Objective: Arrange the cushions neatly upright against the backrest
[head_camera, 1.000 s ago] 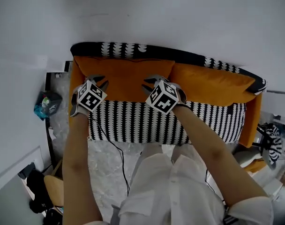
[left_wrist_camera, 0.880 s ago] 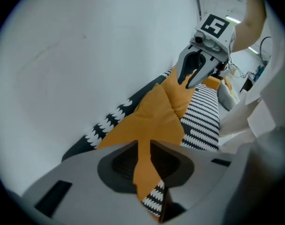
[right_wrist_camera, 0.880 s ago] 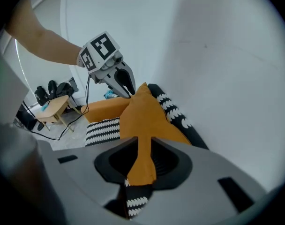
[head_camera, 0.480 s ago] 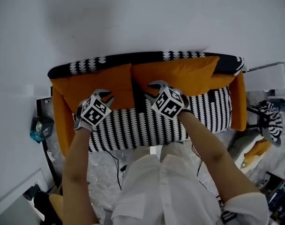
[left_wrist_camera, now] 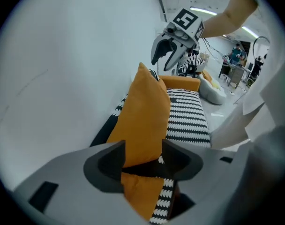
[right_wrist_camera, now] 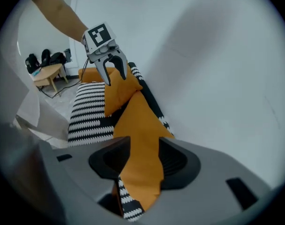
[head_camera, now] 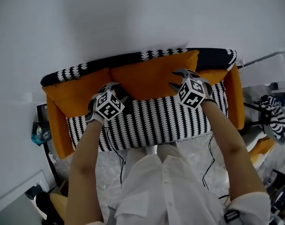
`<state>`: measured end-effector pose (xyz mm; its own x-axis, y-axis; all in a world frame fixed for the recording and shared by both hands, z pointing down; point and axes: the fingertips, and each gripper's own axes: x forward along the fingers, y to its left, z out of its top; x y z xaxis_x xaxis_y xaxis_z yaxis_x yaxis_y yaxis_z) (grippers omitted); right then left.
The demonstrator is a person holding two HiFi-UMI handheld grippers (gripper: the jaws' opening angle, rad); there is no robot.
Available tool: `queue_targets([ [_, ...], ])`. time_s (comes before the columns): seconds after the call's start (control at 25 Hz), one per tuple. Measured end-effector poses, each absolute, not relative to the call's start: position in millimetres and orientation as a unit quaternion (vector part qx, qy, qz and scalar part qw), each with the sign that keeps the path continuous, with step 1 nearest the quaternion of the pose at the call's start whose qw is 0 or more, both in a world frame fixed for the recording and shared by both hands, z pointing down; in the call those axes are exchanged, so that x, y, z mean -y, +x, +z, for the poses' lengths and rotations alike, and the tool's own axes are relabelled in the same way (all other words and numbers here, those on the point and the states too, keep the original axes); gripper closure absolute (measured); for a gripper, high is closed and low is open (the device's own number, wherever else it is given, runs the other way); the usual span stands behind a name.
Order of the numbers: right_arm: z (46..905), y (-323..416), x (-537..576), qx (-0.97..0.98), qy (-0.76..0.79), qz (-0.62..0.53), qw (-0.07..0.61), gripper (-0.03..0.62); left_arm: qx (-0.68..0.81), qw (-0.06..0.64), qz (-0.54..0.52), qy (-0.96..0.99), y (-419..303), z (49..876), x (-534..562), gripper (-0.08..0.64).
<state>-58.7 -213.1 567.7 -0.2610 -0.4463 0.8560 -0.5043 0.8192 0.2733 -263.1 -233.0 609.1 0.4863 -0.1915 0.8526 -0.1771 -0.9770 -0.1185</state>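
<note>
Left fingers (left_wrist_camera: 107, 165) are spread and have just been opening. The 9 o'clock end of the big orange cushion (head_camera: 152, 76) sits in the gap, but I don't see any real squeeze on it. Right fingers (right_wrist_camera: 176, 162) are the same: apart, just been opening, with the 3 o'clock end of that same cushion between them and not pinched.

From the head view, the cushion stands on its long edge at the 12 o'clock side of the striped seat (head_camera: 147, 123), leaning on the patterned backrest (head_camera: 133, 58). A second cushion (head_camera: 77, 92) sits at its 9 o'clock, right up against it. I can't tell if the two overlap.

My read on handling:
- **Weight:** it looks light and squishy, nothing fragile about it.
- **Cover:** it looks like plain fabric, so I doubt it'll slip.
- **Shape:** the catch is that it won't hold its shape. Grab just a corner tip and I'd expect it to fold and droop. Lift one end alone and the rest probably sags and flops forward off the backrest.
- **Grip:** I'd take it at both ends at once, like the fingers are lined up now. I'd bite a bit deep past the seam so there's filling in the grip, not only cover.
- **Pressure:** it'll take a firm squeeze, since it'll just compress.
</note>
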Motion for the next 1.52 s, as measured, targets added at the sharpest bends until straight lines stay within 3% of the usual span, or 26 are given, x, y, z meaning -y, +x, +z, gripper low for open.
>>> queue_targets([
  [0.2,576,-19,232,0.764,0.266,-0.029,0.587,0.387,-0.105,0.052,-0.55,-0.827,-238,651,255,0.264],
  [0.52,614,17,255,0.698,0.211,-0.097,0.678,0.356,-0.12,0.092,-0.602,-0.784,-230,699,293,0.258],
  [0.76,649,32,259,0.679,0.222,-0.081,0.695,0.382,-0.126,0.09,-0.616,-0.772,-229,723,307,0.256],
  [0.8,652,35,259,0.677,0.23,-0.08,0.695,0.405,-0.129,0.09,-0.614,-0.773,-226,725,309,0.263],
  [0.88,656,38,263,0.671,0.244,-0.079,0.696,0.47,-0.132,0.099,-0.612,-0.773,-223,728,315,0.369],
  [0.96,659,38,265,0.671,0.25,-0.067,0.695,0.537,-0.124,0.104,-0.615,-0.772,-224,728,318,0.427],
  [1.12,660,40,260,0.674,0.257,-0.015,0.693,0.575,-0.094,0.074,-0.614,-0.781,-221,728,310,0.529],
  [1.52,627,60,218,0.685,0.268,0.075,0.674,0.577,-0.02,0.022,-0.605,-0.795,-206,674,273,0.54],
])
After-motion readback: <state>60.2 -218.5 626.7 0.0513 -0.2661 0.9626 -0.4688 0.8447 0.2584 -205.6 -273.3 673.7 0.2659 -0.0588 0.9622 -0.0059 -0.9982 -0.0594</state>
